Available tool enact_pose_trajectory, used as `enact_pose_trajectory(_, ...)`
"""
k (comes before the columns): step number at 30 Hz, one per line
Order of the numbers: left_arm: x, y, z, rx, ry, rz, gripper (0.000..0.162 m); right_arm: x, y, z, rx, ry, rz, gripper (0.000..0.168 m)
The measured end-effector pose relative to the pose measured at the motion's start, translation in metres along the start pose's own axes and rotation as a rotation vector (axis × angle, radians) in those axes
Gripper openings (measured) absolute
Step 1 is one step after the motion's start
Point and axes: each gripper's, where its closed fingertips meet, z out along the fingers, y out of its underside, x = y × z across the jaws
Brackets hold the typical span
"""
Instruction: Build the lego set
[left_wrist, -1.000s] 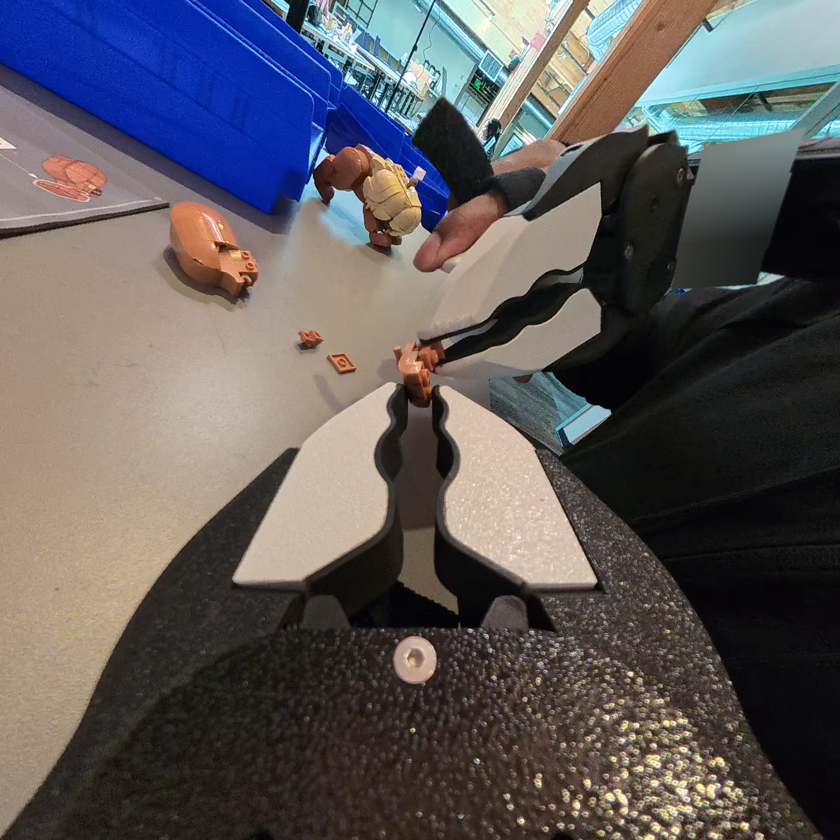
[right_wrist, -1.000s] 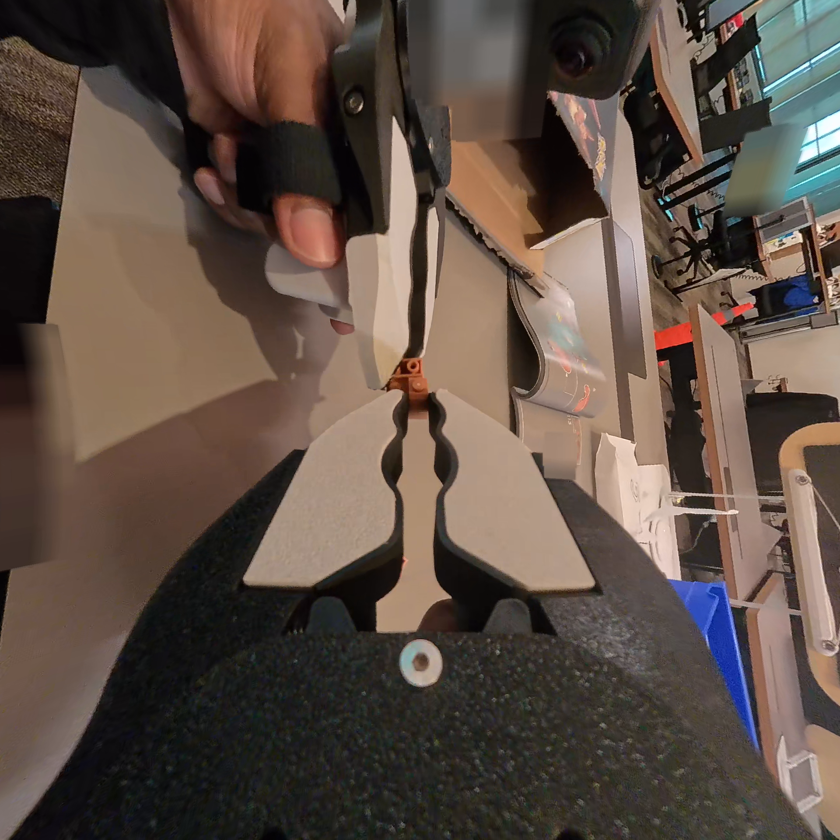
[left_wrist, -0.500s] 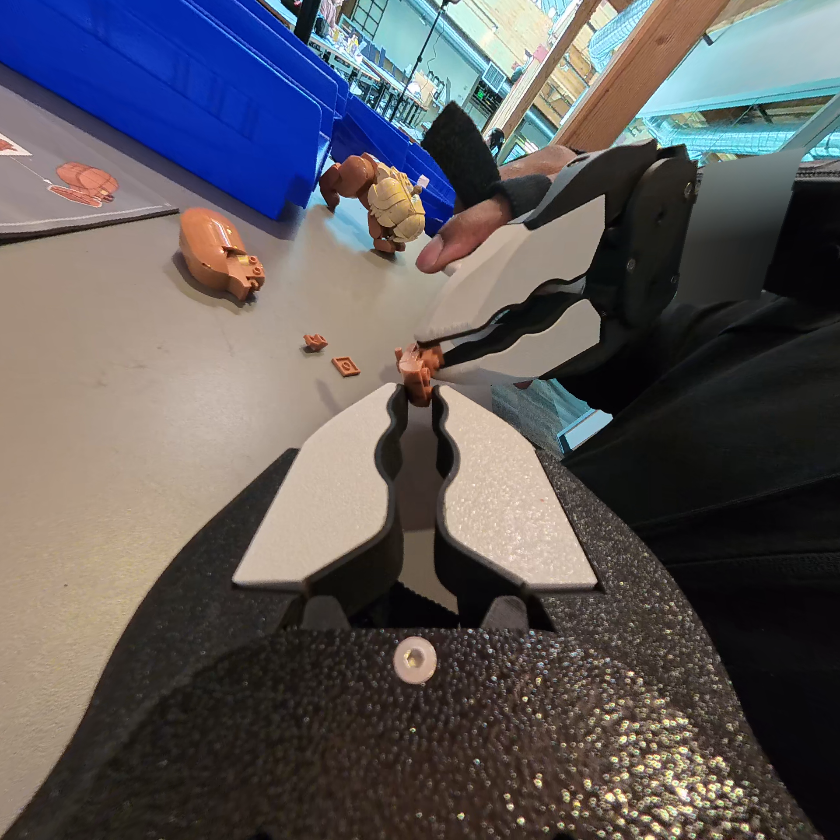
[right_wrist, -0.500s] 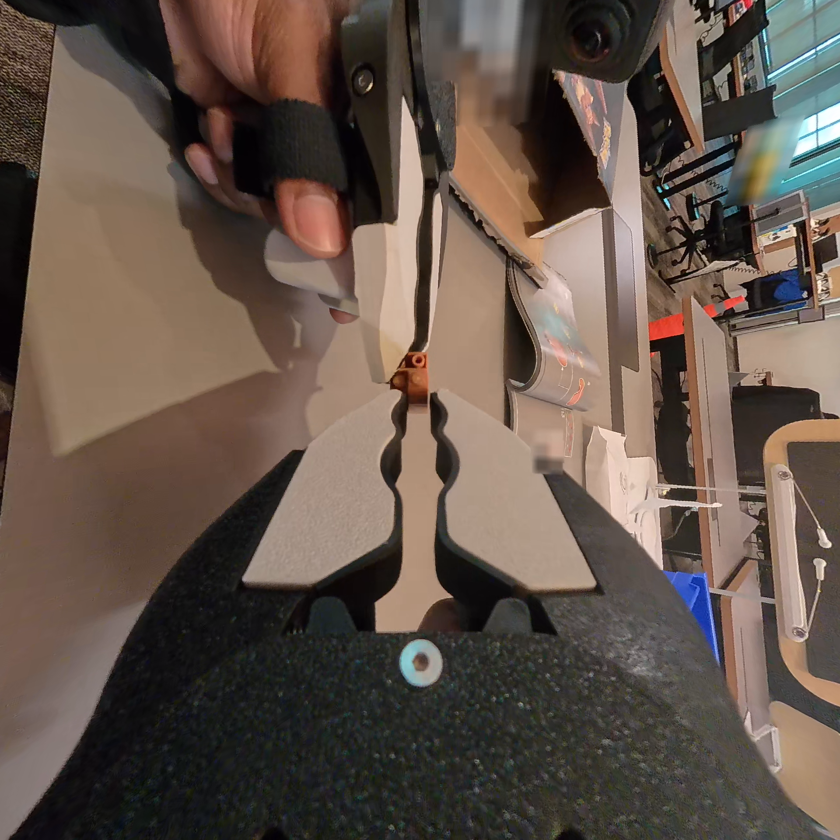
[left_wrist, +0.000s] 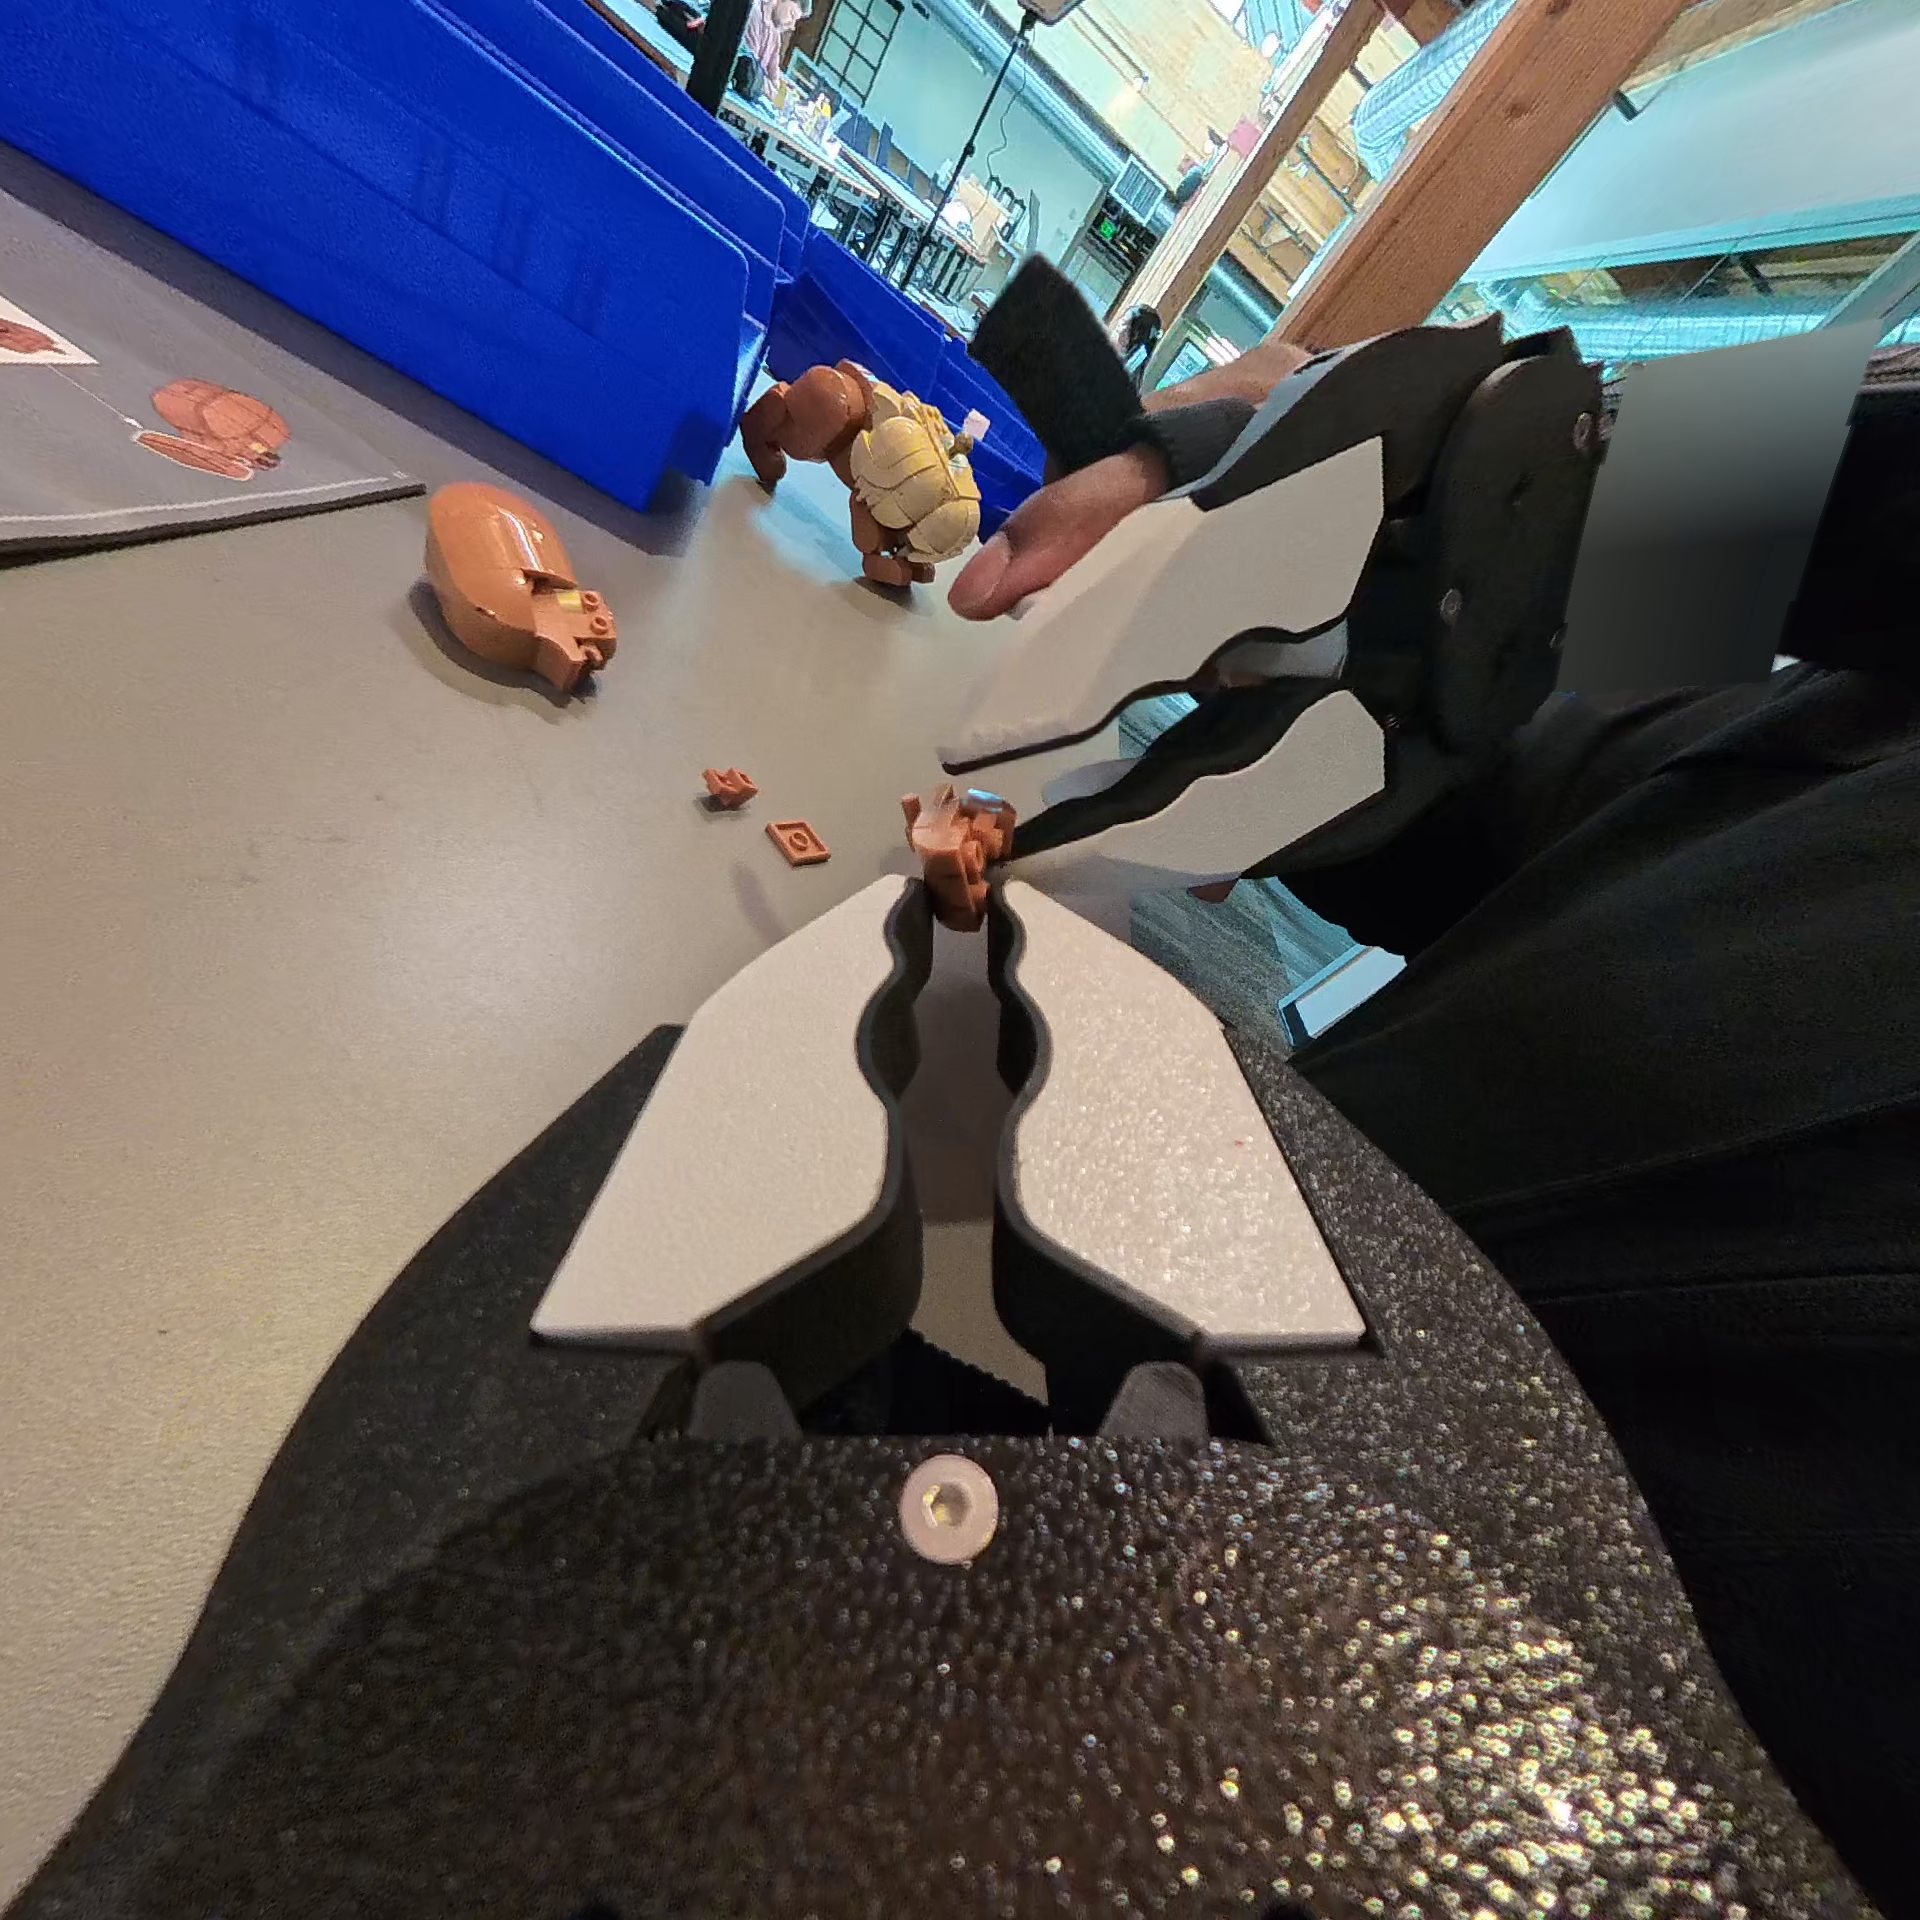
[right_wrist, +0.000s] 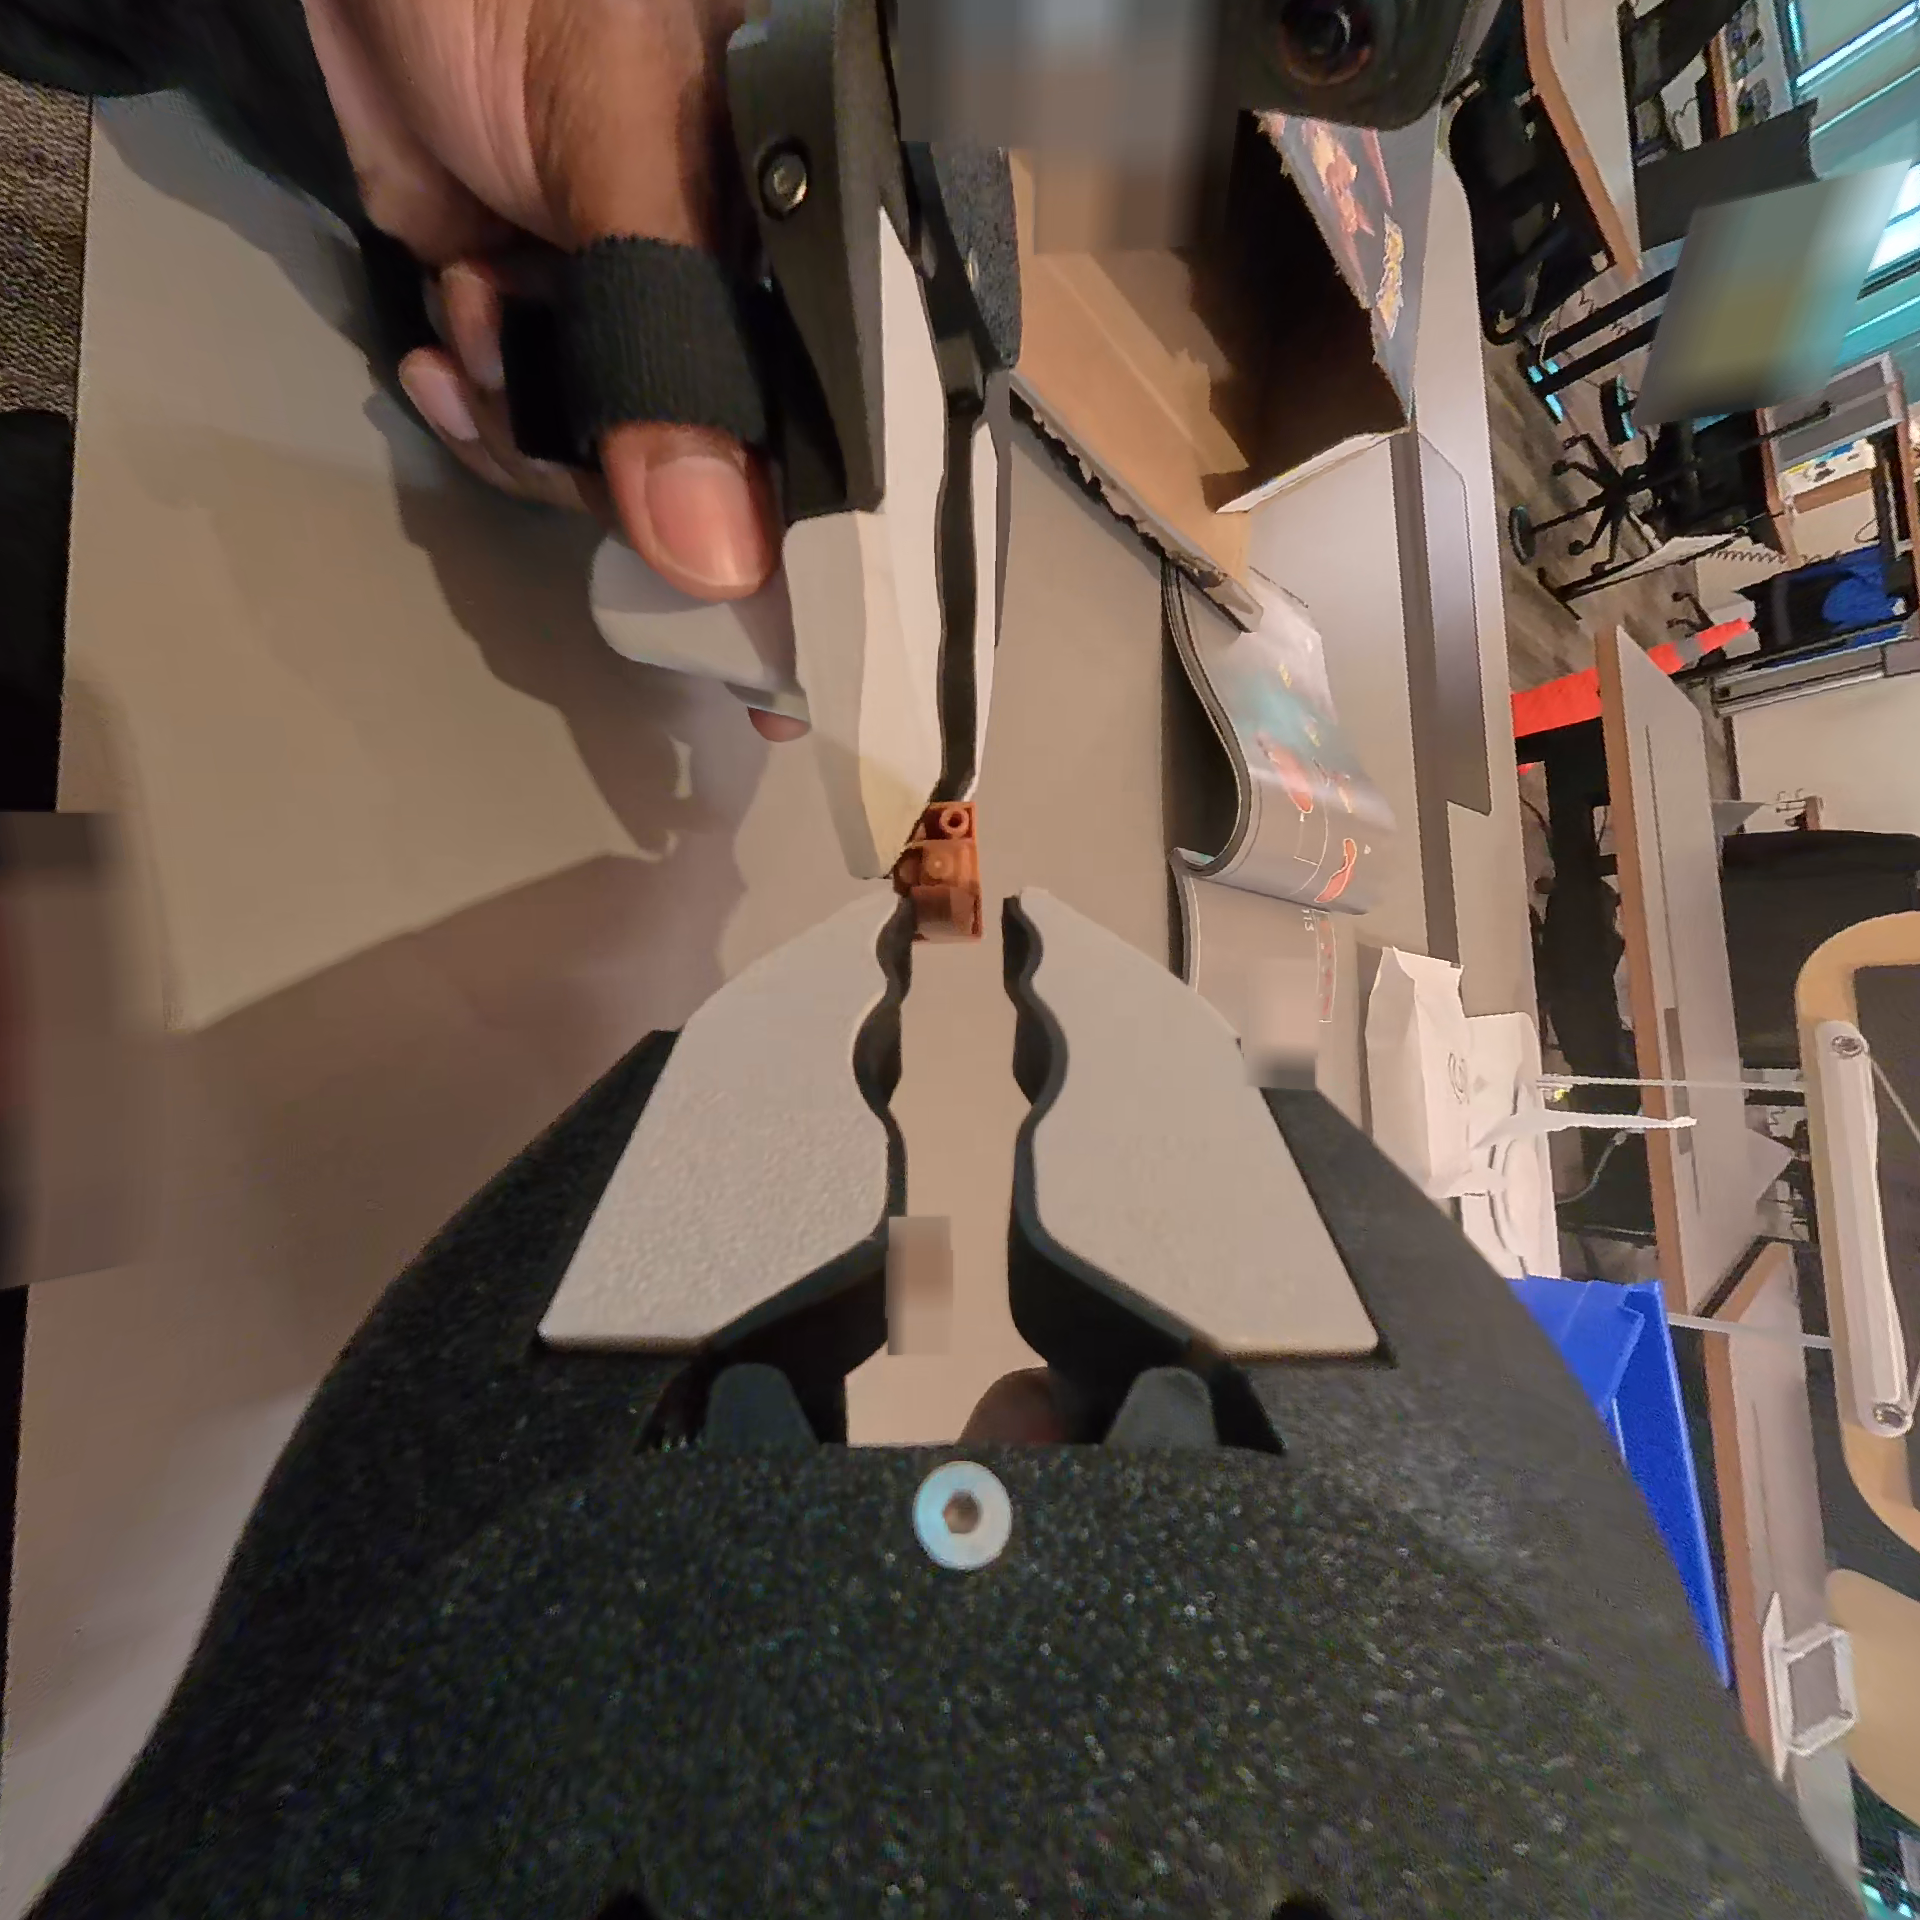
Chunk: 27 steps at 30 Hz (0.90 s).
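A small brown lego assembly (left_wrist: 951, 847) is pinched in my left gripper (left_wrist: 951, 896), which is shut on it just above the grey table (left_wrist: 260, 987). My right gripper (left_wrist: 982, 790) faces it from the right with its jaws apart, its lower fingertip close beside the assembly. In the right wrist view the assembly (right_wrist: 945, 878) hangs from the left gripper (right_wrist: 940, 821). My right gripper (right_wrist: 961, 909) is open around its lower end, and a gap shows on the right side.
A brown rounded shell piece (left_wrist: 509, 592), a brown and tan figure body (left_wrist: 883, 468), a small brown part (left_wrist: 730, 785) and a flat brown tile (left_wrist: 798, 842) lie on the table. Blue bins (left_wrist: 416, 229) and an instruction booklet (left_wrist: 156, 447) sit behind. A cardboard box (right_wrist: 1195, 364) stands farther off. Left and right tips are no more than a few centimetres apart.
My right gripper has opened and let go of the brown assembly. The left gripper still holds it in much the same place.
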Motion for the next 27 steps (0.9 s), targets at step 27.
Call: enact_pose_trajectory(27,-0.0003,0.0033,0.0059,-0.012,-0.003,-0.077,0.011,-0.0032,0.0042,0.0007,0.02,-0.176,0.21,0.014)
